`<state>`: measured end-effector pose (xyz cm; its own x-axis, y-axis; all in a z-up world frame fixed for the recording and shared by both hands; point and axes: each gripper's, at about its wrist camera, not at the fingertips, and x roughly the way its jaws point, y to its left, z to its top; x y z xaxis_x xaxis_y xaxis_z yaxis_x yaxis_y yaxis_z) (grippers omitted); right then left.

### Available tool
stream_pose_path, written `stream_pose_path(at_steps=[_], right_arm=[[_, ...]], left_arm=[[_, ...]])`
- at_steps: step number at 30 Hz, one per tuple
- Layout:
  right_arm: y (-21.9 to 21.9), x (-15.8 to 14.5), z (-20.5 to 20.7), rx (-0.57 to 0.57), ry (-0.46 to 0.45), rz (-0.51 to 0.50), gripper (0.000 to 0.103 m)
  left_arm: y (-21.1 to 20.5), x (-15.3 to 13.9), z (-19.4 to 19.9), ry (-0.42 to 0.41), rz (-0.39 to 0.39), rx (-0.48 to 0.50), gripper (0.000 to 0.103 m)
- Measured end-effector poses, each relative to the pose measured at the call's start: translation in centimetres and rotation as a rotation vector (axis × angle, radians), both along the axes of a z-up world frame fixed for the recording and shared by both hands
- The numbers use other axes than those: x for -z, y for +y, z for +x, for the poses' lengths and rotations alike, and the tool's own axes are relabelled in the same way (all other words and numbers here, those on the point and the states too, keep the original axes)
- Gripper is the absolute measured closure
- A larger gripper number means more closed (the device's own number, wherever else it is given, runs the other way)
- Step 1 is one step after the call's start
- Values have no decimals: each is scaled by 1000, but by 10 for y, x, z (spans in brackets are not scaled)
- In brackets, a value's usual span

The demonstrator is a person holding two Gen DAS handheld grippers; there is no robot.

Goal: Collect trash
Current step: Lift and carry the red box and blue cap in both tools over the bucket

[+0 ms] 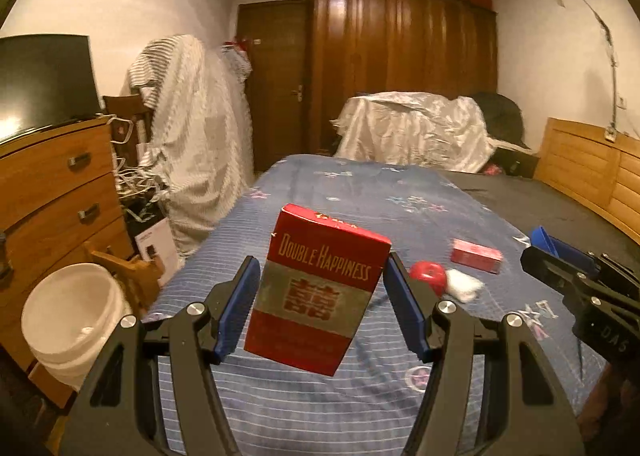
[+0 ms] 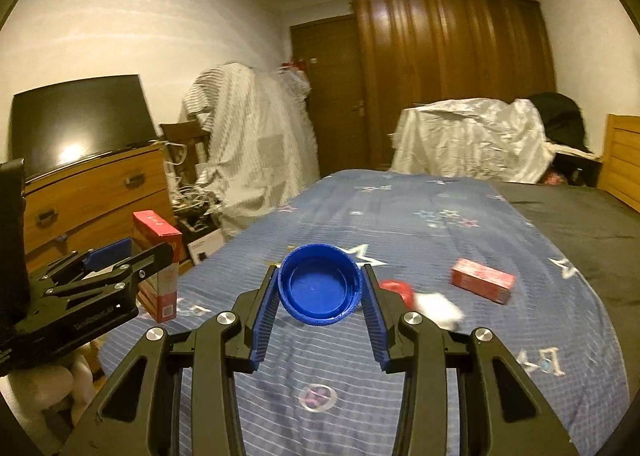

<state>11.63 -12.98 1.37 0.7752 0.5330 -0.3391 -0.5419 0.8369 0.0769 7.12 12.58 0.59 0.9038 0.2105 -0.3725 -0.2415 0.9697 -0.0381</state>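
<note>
waiting far left beside the bed (image 1: 360,192), the white bucket (image 1: 68,308) probably takes trash; left gripper (image 1: 320,292) clamps a red cigarette pack (image 1: 316,292), right gripper (image 2: 320,288) pinches a blue cap (image 2: 320,284) (both lifted, seemingly bucket-bound).

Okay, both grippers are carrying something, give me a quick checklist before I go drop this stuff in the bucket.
1. Left gripper holds the red cigarette box: ok, clamped between both pads, tilted.
2. Right gripper holds the blue cap: ok, rim between both pads.
3. White bucket reachable: ok, open on the floor, left of the bed.
4. Bucket has room: ok, nothing visible inside.
5. Grippers clear of each other: ok, apart side by side.
6. Trash left on the bed: not ok, small red box, red cap and white wad remain.
</note>
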Motion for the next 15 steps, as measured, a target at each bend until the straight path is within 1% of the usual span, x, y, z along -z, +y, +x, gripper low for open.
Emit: stream_pose_path(at_steps=[3,15], right_arm=[[31,-6,4,-51,-1,-4,62],[186,-39,2,-287,7,-24,62]], left_arm=[[25,-3,-6,-3,-1,-50,42],[133,-17,-43,-4,-16,-257,42]])
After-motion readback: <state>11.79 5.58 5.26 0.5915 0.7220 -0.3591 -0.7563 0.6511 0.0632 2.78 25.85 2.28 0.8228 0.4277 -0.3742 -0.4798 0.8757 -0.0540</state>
